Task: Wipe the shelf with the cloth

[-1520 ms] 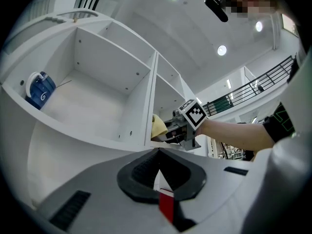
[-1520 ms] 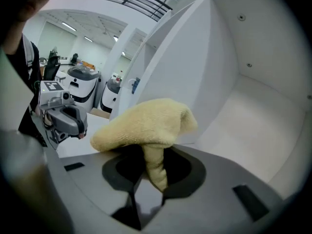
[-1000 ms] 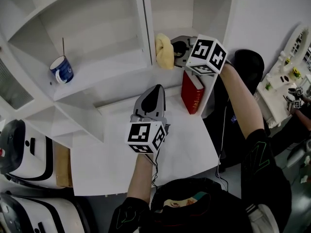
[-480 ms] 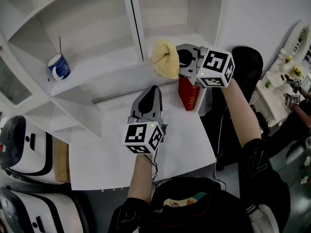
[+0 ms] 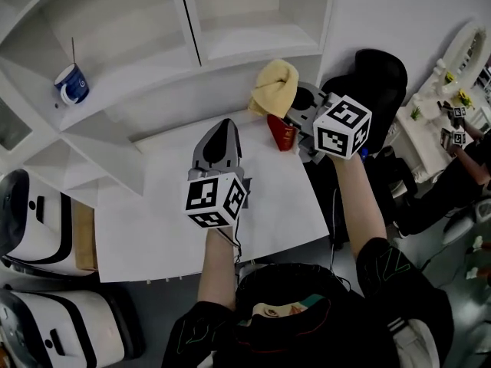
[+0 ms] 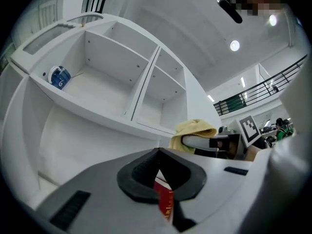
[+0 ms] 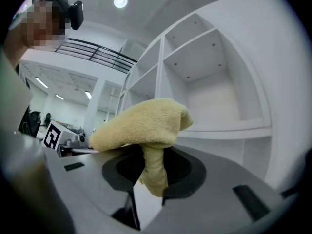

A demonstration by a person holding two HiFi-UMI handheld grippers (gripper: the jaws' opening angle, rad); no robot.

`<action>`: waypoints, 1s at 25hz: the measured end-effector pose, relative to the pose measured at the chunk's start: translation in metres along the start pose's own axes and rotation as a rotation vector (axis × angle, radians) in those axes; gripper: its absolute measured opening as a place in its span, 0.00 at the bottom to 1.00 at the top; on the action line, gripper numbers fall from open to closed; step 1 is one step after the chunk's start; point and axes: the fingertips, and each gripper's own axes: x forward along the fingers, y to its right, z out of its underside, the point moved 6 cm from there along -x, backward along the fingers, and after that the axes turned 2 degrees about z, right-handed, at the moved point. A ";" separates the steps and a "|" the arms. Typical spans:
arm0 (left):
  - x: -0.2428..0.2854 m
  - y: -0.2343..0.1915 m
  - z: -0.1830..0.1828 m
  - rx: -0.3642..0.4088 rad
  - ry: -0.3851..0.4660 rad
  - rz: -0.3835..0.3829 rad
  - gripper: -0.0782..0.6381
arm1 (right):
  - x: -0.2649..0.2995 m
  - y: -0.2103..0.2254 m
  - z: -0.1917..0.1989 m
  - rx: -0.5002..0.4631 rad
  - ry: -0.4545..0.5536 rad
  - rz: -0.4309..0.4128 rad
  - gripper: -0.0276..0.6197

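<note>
A yellow cloth bunches out of my right gripper, which is shut on it in front of the white shelf unit, below its right compartment. The right gripper view shows the cloth pinched between the jaws, with the shelf beyond. My left gripper hovers over the white table, jaws together with nothing in them. In the left gripper view the cloth and the shelf unit lie ahead.
A red book stands on the table under the cloth, also seen past the left jaws as the book. A blue mug sits in the left shelf compartment. White appliances stand at the left, a black chair at the right.
My right gripper has drawn the cloth back out of the shelf's right compartment and down toward the table. The left gripper has stayed about where it was.
</note>
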 end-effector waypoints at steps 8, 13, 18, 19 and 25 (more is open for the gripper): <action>-0.010 -0.001 0.034 -0.004 -0.049 -0.090 0.11 | -0.042 -0.014 0.053 0.086 -0.009 0.246 0.21; -0.023 0.007 0.069 0.014 -0.086 -0.128 0.11 | -0.070 -0.024 0.089 0.127 0.016 0.333 0.21; -0.034 0.026 0.099 0.109 -0.134 -0.147 0.11 | -0.088 -0.036 0.131 0.135 -0.045 0.381 0.21; -0.037 0.027 0.104 0.116 -0.145 -0.156 0.11 | -0.089 -0.038 0.140 0.141 -0.069 0.399 0.21; -0.050 0.028 0.124 0.135 -0.199 -0.180 0.11 | -0.087 -0.051 0.166 0.164 -0.111 0.394 0.20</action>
